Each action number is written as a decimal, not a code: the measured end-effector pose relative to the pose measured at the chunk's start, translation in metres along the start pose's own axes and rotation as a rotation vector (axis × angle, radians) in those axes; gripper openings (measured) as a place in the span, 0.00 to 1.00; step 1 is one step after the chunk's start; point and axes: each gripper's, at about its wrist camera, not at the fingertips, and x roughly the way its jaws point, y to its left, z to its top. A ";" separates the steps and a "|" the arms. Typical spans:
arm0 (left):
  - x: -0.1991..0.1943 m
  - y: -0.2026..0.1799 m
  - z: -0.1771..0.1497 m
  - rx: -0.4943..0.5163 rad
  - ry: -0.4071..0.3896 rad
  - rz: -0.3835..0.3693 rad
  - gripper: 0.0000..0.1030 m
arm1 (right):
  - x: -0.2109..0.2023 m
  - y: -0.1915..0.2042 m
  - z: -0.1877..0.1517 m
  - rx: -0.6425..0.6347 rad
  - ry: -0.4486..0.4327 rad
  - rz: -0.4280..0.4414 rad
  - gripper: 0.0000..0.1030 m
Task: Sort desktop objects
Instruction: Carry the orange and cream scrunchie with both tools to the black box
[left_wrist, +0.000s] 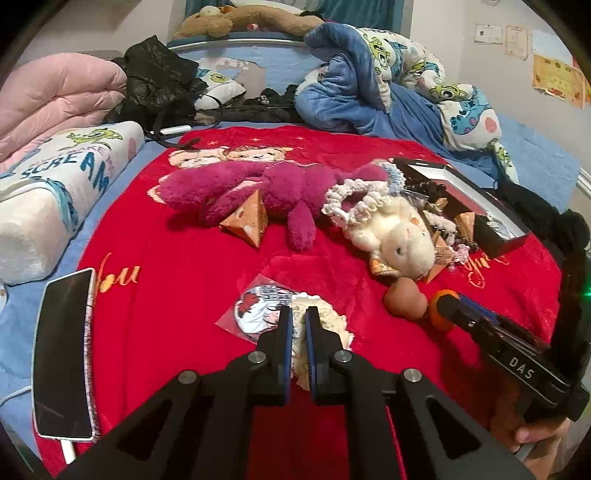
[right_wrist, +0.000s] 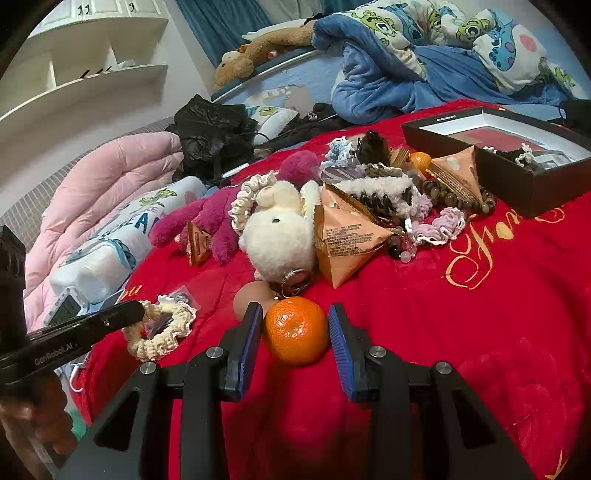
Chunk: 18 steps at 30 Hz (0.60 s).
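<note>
My left gripper is shut on a cream crocheted scrunchie lying on the red blanket, over a round badge in a clear bag. The same scrunchie shows at the left gripper's tip in the right wrist view. My right gripper is open with its fingers on either side of an orange mandarin, which rests on the blanket. In the left wrist view the mandarin sits at the right gripper's tip, beside a brown egg. A black box holds small items at the right.
A pile lies mid-blanket: a white plush sheep, a magenta plush, orange pyramid snack packs, scrunchies and a bead bracelet. A phone lies at the left blanket edge. Pillows, quilts and dark clothes lie behind.
</note>
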 end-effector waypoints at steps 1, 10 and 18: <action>0.000 0.000 0.000 -0.002 0.002 -0.002 0.07 | 0.000 0.000 -0.001 0.000 0.000 0.000 0.35; -0.019 -0.007 0.003 0.017 -0.045 -0.022 0.06 | -0.008 0.000 -0.002 0.005 -0.005 0.015 0.35; -0.033 -0.043 0.004 0.067 -0.080 -0.104 0.06 | -0.029 -0.004 0.002 -0.028 -0.028 -0.072 0.35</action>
